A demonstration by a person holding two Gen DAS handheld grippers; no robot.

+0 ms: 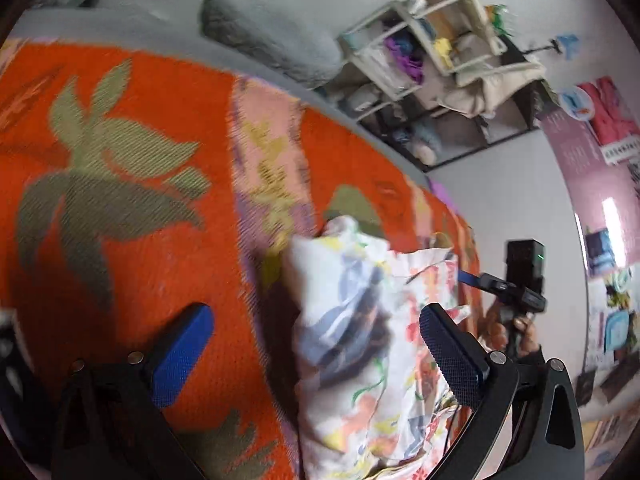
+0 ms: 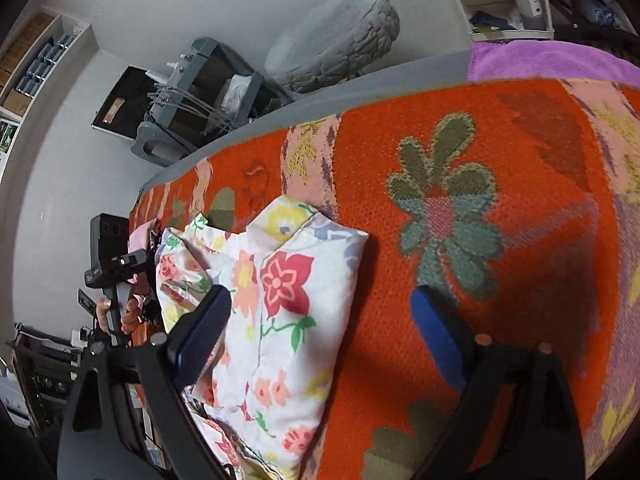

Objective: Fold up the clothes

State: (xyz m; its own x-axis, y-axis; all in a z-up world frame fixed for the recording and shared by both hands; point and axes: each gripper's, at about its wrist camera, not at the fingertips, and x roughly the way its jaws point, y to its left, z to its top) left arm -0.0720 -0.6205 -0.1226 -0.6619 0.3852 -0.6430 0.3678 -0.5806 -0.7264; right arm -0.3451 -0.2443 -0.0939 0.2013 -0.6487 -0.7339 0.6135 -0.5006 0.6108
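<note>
A folded white floral garment lies on an orange flowered blanket, near the blanket's edge. My left gripper is open above it, its blue pads spread wide with the bundle partly between them. My right gripper is open too; its left finger hovers over the garment and the right one over bare blanket. Nothing is clamped in either. In each view a person's hand shows beyond the garment, holding the other tool's handle.
A grey quilted cushion sits on the grey floor beyond the blanket. A tilted white shelf unit holds clothes and oddments. A grey cart stands by the wall, and a purple cloth lies at the blanket's far corner.
</note>
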